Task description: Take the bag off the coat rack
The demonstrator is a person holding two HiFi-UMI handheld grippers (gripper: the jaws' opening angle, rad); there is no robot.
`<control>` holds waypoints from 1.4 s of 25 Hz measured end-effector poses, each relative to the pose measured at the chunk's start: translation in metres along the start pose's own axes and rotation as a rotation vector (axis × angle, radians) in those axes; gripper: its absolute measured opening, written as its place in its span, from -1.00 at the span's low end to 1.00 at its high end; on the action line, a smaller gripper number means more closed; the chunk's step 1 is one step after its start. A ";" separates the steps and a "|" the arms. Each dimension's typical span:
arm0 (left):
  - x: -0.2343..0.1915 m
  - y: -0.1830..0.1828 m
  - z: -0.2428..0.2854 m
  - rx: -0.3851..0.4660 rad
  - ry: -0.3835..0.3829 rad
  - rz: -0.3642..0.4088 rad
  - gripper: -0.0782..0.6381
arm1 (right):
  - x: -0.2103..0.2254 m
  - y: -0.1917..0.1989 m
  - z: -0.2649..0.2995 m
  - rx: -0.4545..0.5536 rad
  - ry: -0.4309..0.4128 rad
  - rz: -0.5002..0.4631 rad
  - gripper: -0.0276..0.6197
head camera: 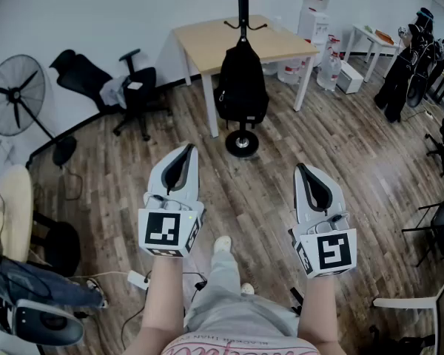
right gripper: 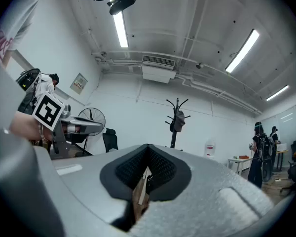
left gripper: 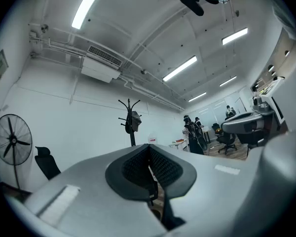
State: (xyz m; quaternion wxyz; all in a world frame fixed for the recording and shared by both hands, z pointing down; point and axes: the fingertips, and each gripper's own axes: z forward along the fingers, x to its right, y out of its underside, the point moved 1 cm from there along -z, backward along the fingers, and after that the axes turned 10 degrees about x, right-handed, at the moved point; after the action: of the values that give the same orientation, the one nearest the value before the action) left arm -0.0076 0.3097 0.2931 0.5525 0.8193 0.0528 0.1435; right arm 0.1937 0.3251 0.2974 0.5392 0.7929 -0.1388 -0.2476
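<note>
A black backpack (head camera: 240,86) hangs on a black coat rack (head camera: 243,9) whose round base (head camera: 242,144) stands on the wood floor, in front of a table. My left gripper (head camera: 180,160) and right gripper (head camera: 311,177) are both shut and empty. They are held side by side, well short of the rack and pointing toward it. In the left gripper view the rack (left gripper: 130,125) stands far off beyond the closed jaws of the left gripper (left gripper: 149,156), with the bag's top (left gripper: 135,118) on it. The right gripper view shows the rack (right gripper: 176,122) and bag (right gripper: 177,121) past the right gripper (right gripper: 148,164).
A light wooden table (head camera: 207,41) stands right behind the rack. A black office chair (head camera: 137,87) and a floor fan (head camera: 15,95) are at the left. Water bottles (head camera: 318,28), a white desk (head camera: 370,39) and standing people (head camera: 407,61) are at the right. Cables (head camera: 137,278) lie near my feet.
</note>
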 end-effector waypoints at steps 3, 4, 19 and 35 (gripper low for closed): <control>-0.002 0.005 0.010 -0.002 0.011 -0.009 -0.78 | 0.006 0.005 0.007 -0.008 0.006 0.003 -0.91; -0.003 0.006 0.014 -0.002 0.014 -0.012 -0.78 | 0.008 0.006 0.011 -0.010 0.005 0.003 -0.91; -0.052 0.051 0.099 -0.026 0.044 -0.054 -0.78 | 0.033 0.043 0.106 -0.012 0.011 0.012 -0.91; -0.163 0.109 0.209 0.009 0.007 -0.082 -0.78 | 0.068 0.092 0.245 -0.050 0.070 0.011 -0.91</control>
State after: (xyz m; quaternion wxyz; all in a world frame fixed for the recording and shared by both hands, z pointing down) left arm -0.1098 0.0422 0.2915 0.5542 0.8184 0.0889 0.1232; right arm 0.1223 0.0645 0.2936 0.5648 0.7865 -0.1179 -0.2202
